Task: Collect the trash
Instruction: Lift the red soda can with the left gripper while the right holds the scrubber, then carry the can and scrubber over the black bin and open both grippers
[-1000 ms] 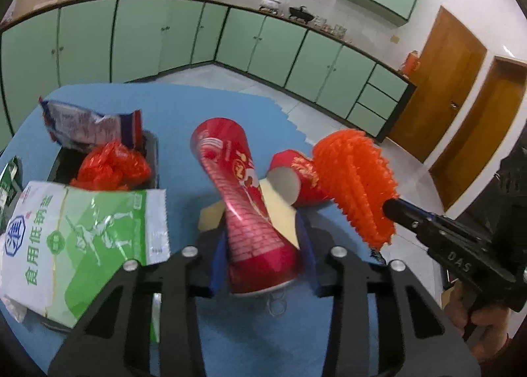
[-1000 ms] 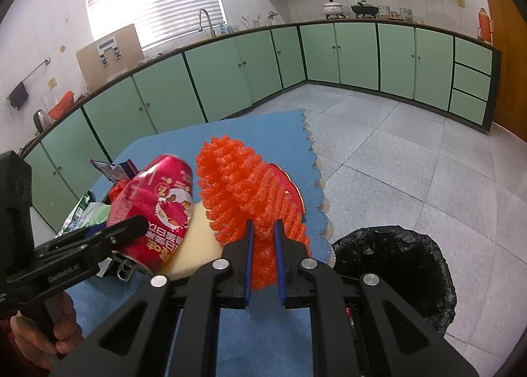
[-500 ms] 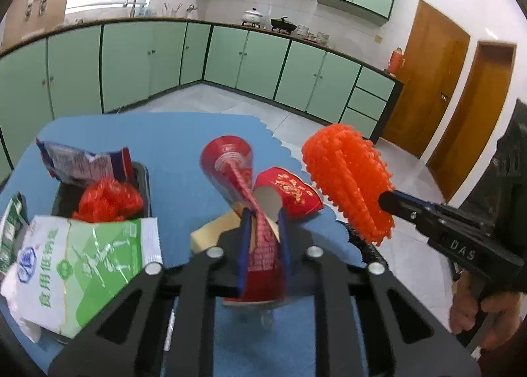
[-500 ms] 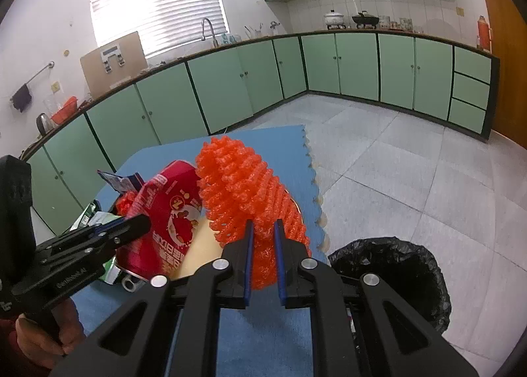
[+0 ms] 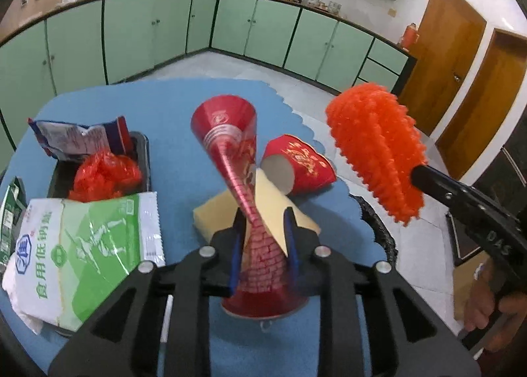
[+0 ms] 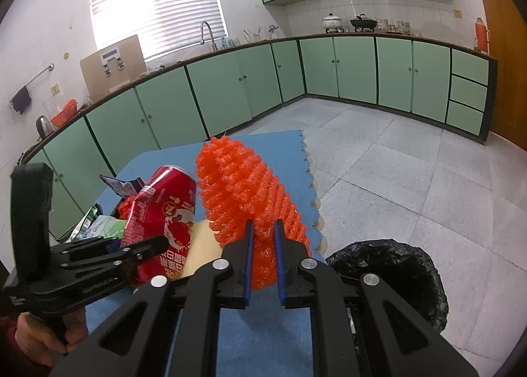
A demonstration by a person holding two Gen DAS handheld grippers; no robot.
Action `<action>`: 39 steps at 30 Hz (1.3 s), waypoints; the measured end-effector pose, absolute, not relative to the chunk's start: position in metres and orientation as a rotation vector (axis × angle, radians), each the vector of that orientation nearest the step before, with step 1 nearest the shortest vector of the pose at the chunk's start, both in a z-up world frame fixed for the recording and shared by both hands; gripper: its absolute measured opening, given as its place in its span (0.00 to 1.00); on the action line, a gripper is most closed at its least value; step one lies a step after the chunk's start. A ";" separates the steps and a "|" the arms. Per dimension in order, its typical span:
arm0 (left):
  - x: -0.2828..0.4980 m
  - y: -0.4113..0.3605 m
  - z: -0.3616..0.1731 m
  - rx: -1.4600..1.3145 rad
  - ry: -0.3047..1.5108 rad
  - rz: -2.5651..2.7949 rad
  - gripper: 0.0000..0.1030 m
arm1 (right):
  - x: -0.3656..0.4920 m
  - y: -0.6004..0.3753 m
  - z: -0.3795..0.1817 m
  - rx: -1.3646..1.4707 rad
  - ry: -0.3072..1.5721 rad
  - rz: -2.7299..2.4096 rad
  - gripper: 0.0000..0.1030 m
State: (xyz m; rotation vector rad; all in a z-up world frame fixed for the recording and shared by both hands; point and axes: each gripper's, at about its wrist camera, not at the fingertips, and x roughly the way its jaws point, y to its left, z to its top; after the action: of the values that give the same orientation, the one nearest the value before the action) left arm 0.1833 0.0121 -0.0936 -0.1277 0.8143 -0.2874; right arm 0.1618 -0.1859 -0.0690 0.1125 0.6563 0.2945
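My left gripper (image 5: 263,222) has a red drink can (image 5: 227,126) between its blue pads, the can's middle crushed flat; the jaws are opening slightly while the pads still touch it. The right wrist view shows the same can (image 6: 164,205) lifted above the blue table mat (image 5: 158,103). My right gripper (image 6: 263,235) is shut on an orange foam net (image 6: 240,186), held up to the right of the can. A bin lined with a black bag (image 6: 388,265) stands on the floor just past the table's right edge.
On the mat lie a red paper cup (image 5: 299,163) on its side and a yellow sponge (image 5: 214,215). At left, a black tray (image 5: 145,153) holds a red plastic bag (image 5: 105,176) and a snack wrapper (image 5: 79,140). A green-white salt bag (image 5: 89,245) lies nearer.
The left jaws have squeezed the round can flat at its middle and lifted it a little. The right gripper keeps the orange net in about the same place.
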 end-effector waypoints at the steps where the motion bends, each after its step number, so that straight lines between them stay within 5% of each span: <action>1: 0.183 0.011 -0.093 -0.125 0.808 -0.285 0.21 | 0.162 -0.186 -0.069 0.113 0.658 0.294 0.11; 23: 0.170 -0.068 -0.039 -0.088 0.595 -0.482 0.11 | 0.130 -0.258 -0.048 0.154 0.599 0.123 0.11; 39: 0.199 -0.195 -0.103 -0.076 0.667 -0.682 0.11 | 0.108 -0.340 -0.059 0.193 0.619 -0.072 0.11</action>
State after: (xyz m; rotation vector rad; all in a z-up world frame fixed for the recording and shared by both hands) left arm 0.1995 -0.1946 -0.1027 -0.0765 0.6671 -0.6816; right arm 0.1077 -0.3396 -0.0591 0.1935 0.6189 -0.0719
